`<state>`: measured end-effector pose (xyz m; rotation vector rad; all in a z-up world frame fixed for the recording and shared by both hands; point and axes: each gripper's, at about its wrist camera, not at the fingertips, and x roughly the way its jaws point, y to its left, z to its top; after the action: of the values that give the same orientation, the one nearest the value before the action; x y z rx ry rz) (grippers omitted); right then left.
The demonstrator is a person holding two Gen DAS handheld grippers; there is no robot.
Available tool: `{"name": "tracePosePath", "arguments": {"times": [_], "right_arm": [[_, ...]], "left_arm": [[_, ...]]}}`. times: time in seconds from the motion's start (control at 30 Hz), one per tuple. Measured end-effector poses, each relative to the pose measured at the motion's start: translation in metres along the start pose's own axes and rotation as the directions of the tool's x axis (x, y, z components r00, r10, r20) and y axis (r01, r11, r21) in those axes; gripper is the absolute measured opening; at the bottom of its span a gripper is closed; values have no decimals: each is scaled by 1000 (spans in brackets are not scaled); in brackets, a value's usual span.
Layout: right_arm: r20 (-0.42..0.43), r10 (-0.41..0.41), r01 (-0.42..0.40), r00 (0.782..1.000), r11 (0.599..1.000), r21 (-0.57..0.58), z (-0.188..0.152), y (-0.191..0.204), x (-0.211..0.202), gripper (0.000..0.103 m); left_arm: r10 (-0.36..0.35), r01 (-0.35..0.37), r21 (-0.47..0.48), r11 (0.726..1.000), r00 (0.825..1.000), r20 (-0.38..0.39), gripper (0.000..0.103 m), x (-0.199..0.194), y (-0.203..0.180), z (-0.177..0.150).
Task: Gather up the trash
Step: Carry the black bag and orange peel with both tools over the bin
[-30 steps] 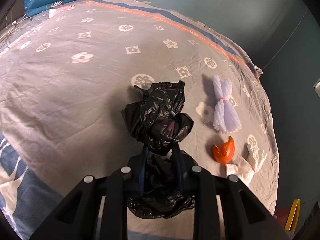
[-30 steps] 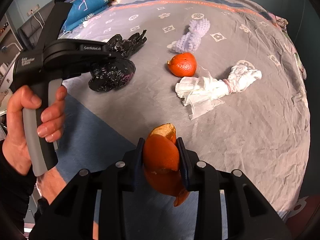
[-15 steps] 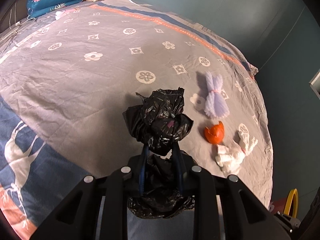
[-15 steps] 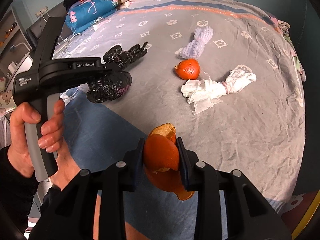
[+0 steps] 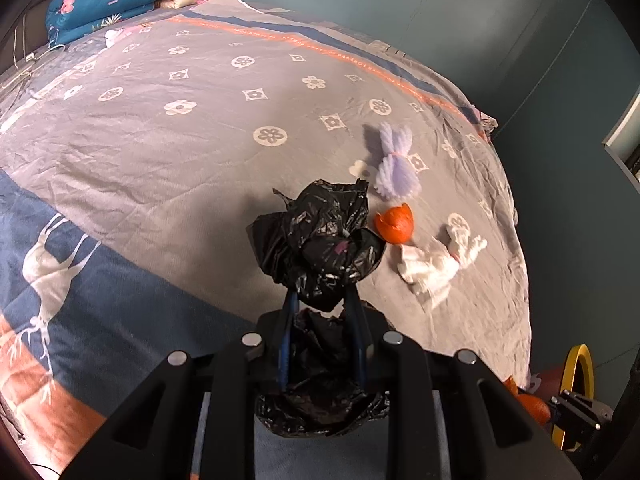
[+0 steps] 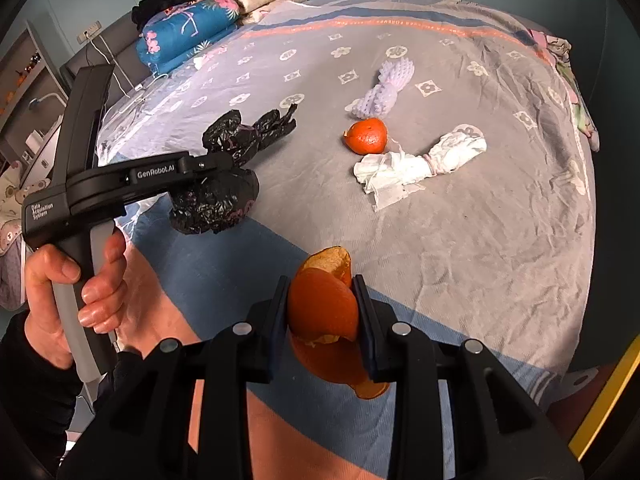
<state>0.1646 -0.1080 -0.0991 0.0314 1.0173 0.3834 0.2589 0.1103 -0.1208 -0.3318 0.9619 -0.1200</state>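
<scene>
Jaws of the left gripper (image 5: 319, 300) are nearly closed, their blue pads clamped on one crumpled black plastic bag (image 5: 320, 248); those of the right gripper (image 6: 322, 304) stand nearly closed on one curled piece of orange peel (image 6: 324, 308). Bag: thin, glossy, creased film bunched into an irregular lump, bulging above and hanging below the fingers, held clear of the bed. Held peel: a smooth, waxy orange outer skin with a paler, matte, pitted inner face, rolled into a cup and projecting both above and below the pads. Bedspread (image 6: 500, 240): wrinkled grey woven cloth printed with white flowers and diamonds, bordered by blue and salmon bands with a white deer motif. Three items of trash lie on the grey area, well beyond both grippers: one lilac foam fruit net (image 6: 384, 90), knobbly and pinched at its waist; one second peel (image 6: 367, 136), a hollow orange shell with a torn rim, near the net; and one white crumpled tissue bundle (image 6: 416, 164), soft and fibrous, cinched midway, lying just beside that peel. Folded quilts (image 6: 188, 28), one blue floral among them, are stacked at the far end. One hand (image 6: 76, 300) grips the grey handle of the left tool.
</scene>
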Motion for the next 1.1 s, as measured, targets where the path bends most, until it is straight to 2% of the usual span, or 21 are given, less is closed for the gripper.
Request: {"name": "tracePosePath", "arguments": {"times": [0.37, 1.1], "right_arm": [[41, -1, 0, 999, 1000, 5, -10, -3, -35, 29], [144, -67, 70, 987, 997, -17, -35, -14, -110, 29]], "left_arm": [[-10, 10, 55, 998, 1000, 13, 22, -29, -24, -20], [-71, 65, 152, 986, 997, 30, 20, -73, -79, -57]]}}
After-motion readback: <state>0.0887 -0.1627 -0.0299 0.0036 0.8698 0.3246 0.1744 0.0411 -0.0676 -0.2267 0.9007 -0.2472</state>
